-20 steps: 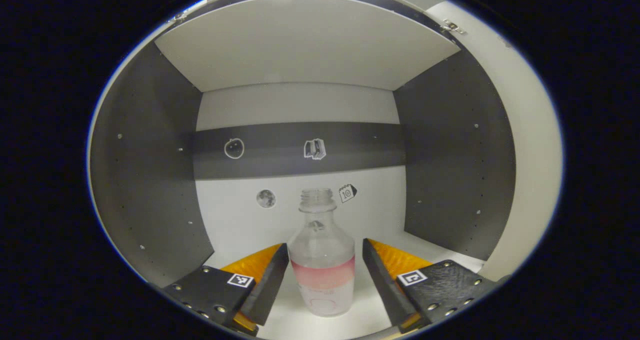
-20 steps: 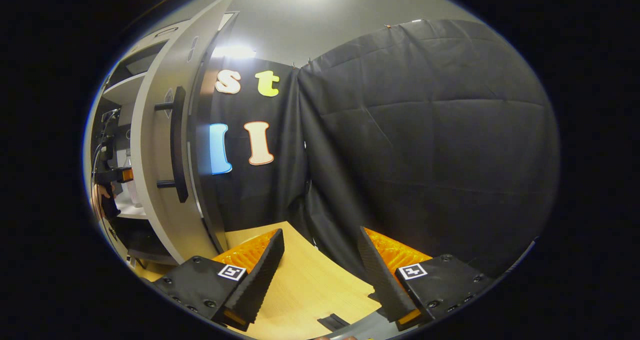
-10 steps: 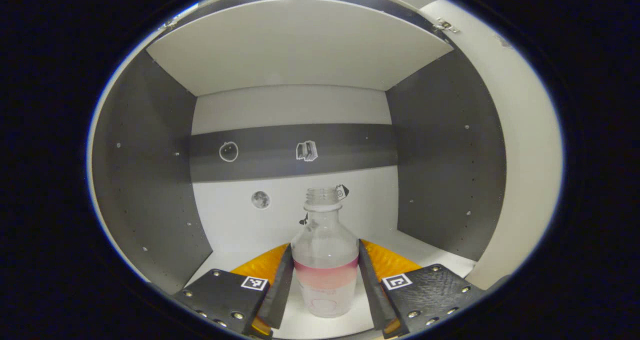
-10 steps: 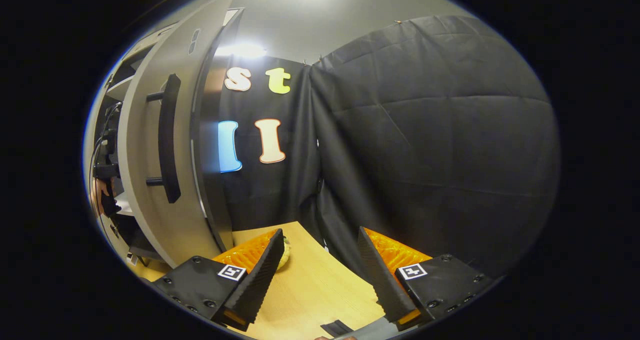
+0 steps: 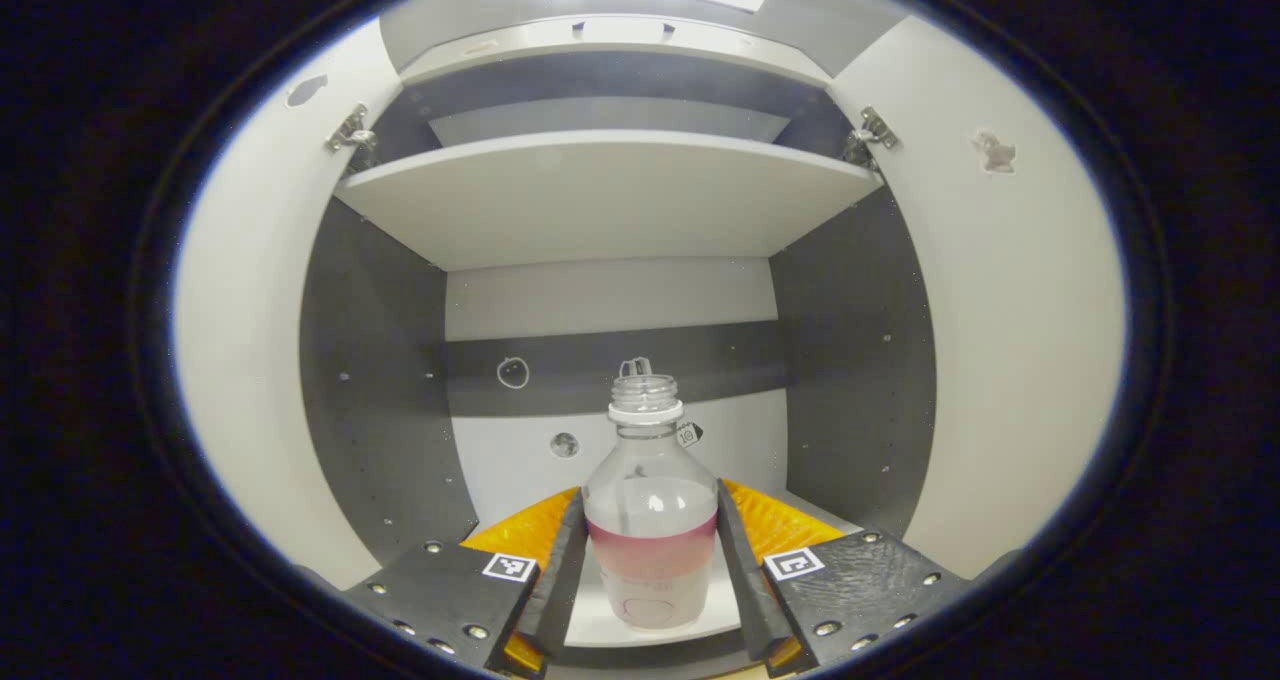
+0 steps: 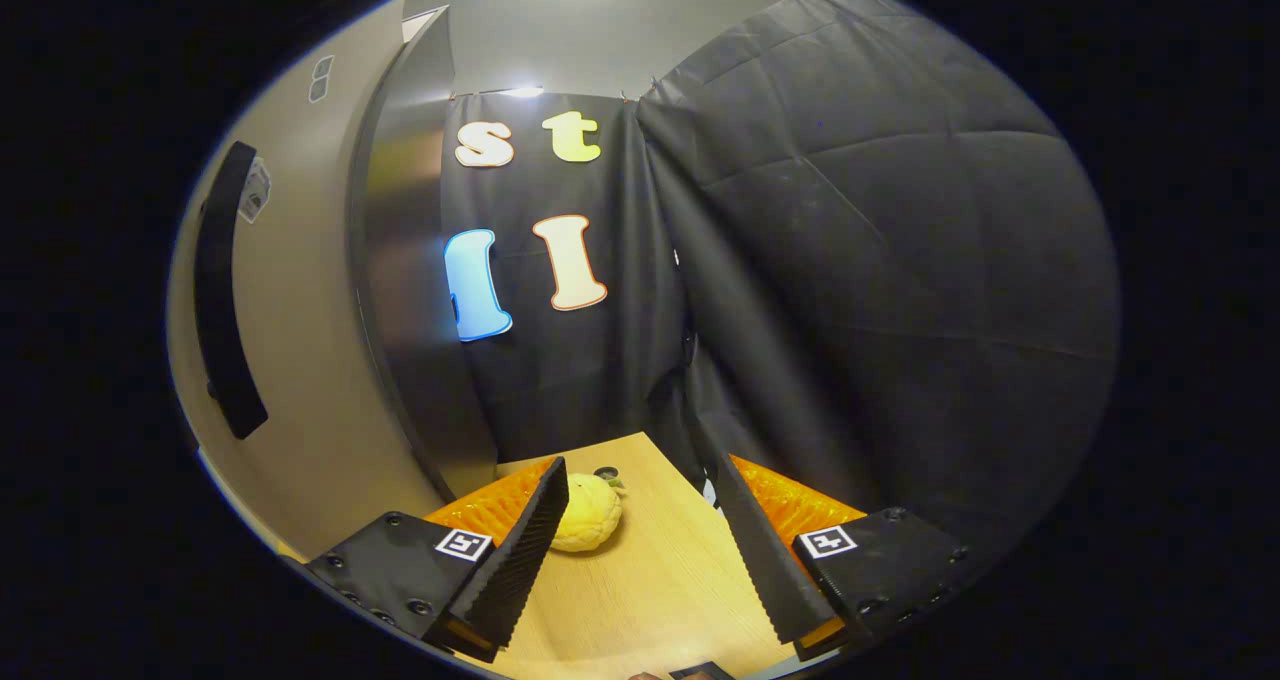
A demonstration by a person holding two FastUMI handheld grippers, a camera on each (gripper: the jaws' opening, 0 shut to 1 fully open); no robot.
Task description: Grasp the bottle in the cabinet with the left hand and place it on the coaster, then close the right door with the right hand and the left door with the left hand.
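In the left gripper view a clear capless bottle [image 5: 650,520] with a pink band sits between both fingers of my left gripper [image 5: 650,560], which is shut on its body. The bottle is at the front edge of the cabinet's lower shelf [image 5: 600,615], lifted slightly and pulled back. Both cabinet doors stand open: the left door [image 5: 250,360] and the right door [image 5: 1010,340]. In the right gripper view my right gripper [image 6: 635,550] is open over the wooden table [image 6: 650,590], beside the outer face of the right door [image 6: 290,360] with its dark handle [image 6: 225,290].
A yellow round object [image 6: 588,512] lies on the table just ahead of my right gripper's left finger. The cabinet's upper shelf [image 5: 610,190] spans above the bottle. Black cloth [image 6: 880,290] closes the right and back of the booth.
My left gripper closed on the bottle and drew back out of the cabinet, so both doors now show. My right gripper turned right; the yellow object came into view.
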